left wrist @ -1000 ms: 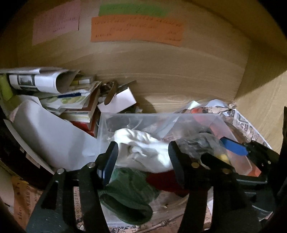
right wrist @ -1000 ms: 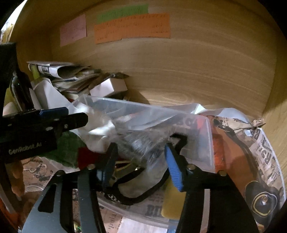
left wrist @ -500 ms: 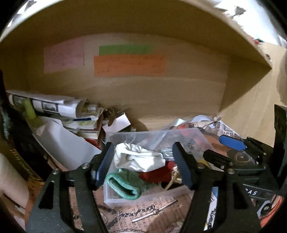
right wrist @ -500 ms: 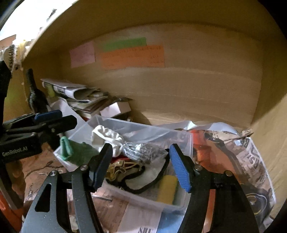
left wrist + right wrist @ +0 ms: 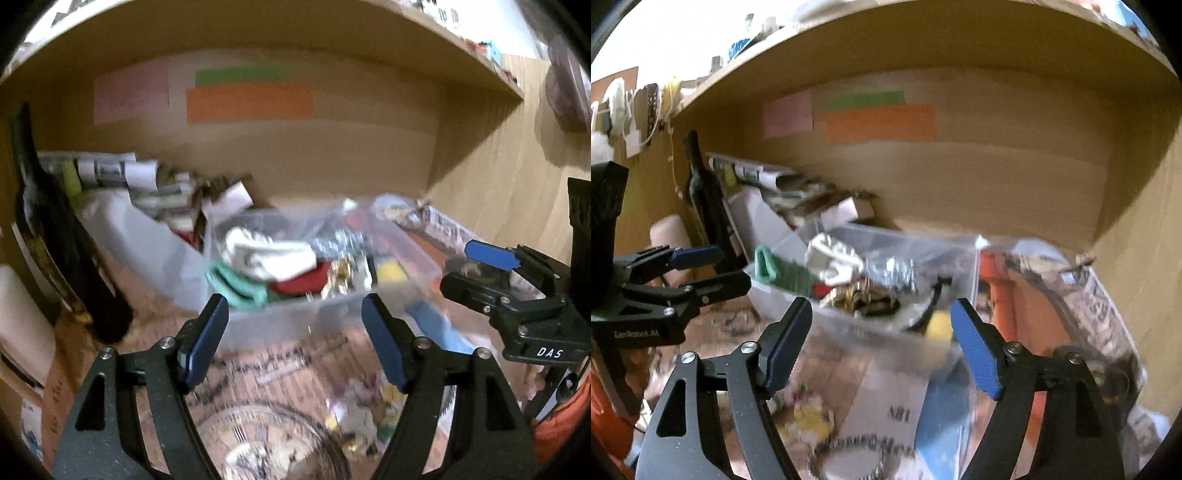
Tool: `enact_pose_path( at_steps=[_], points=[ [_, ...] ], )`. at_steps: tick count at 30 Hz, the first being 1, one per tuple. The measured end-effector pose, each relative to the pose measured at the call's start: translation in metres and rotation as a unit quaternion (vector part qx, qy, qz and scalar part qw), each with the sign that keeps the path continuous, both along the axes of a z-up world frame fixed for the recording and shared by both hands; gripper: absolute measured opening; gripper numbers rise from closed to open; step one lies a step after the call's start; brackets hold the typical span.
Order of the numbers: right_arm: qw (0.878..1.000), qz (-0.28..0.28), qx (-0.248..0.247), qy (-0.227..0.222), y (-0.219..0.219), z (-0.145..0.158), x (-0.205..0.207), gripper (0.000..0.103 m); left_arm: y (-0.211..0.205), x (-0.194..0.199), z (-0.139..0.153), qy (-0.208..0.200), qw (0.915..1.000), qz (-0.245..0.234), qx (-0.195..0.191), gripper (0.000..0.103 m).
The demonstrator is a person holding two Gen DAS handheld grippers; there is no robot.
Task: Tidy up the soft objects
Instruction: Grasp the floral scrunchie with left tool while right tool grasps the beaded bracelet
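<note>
Wooden shelf niche [image 5: 332, 155] ahead of both pairs of fingers, with pink, green and orange paper notes [image 5: 249, 102] on its back wall. Beyond the fingertips — clear plastic bin [image 5: 295, 321] on a newspaper-covered surface [image 5: 280, 373], blurred in both views. Inside the bin: white cloth [image 5: 266, 253] on top, green knitted piece [image 5: 236, 288] at the left edge, red fabric [image 5: 299, 286] beside it, small yellow sponge-like item [image 5: 388, 271] toward the right. Left of the bin, stack of rolled papers and books [image 5: 122, 177] and a dark bottle [image 5: 55, 236]. Left gripper [image 5: 295, 343] wide open, empty, just short of the bin's near wall. Right gripper [image 5: 881, 345] also spread wide, holding nothing — fingertips at the bin's near wall, contact not clear.
</note>
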State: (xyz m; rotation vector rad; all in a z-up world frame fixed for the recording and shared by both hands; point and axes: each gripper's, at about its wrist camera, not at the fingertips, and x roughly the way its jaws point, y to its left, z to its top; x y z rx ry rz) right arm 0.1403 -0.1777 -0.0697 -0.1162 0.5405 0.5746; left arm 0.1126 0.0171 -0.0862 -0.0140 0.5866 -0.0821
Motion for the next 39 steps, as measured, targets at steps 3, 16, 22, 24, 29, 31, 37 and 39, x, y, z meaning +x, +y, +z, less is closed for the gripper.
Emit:
enact_pose_path(
  at_steps=[3,16,22,24,29,31,37,39],
  points=[
    [1.000,0.002,0.000,0.023,-0.006,-0.011,-0.008,0.075,-0.004,-0.004,-0.014,0.026,0.9996,-0.006,0.001,0.074],
    [0.993,0.028,-0.053,0.099,0.005,-0.063,-0.040,0.075,-0.022,-0.020,-0.068,0.107,0.9933,-0.036,-0.024,0.074],
    [0.991,0.014,-0.071,0.117,0.001,-0.080,-0.038,0.075,-0.019,-0.020,-0.084,0.122,0.9919,-0.028,-0.024,0.074],
    [0.990,0.017,-0.073,0.122,-0.001,-0.084,-0.038,0.075,-0.019,-0.019,-0.089,0.128,0.9908,-0.029,-0.032,0.068],
    [0.990,0.025,-0.085,0.107,0.000,-0.084,-0.044,0.068,-0.023,-0.018,-0.091,0.120,0.9920,-0.032,-0.025,0.050],
    [0.991,0.024,-0.081,0.107,-0.001,-0.083,-0.043,0.052,-0.023,-0.017,-0.091,0.121,0.9918,-0.033,-0.027,0.037],
    [0.992,0.009,-0.047,0.120,-0.006,-0.080,-0.035,0.021,-0.025,-0.018,-0.086,0.118,0.9919,-0.041,-0.026,0.017],
    [0.993,0.007,-0.038,0.113,-0.007,-0.076,-0.034,0.020,-0.025,-0.020,-0.081,0.109,0.9930,-0.040,-0.025,0.016]
  ],
)
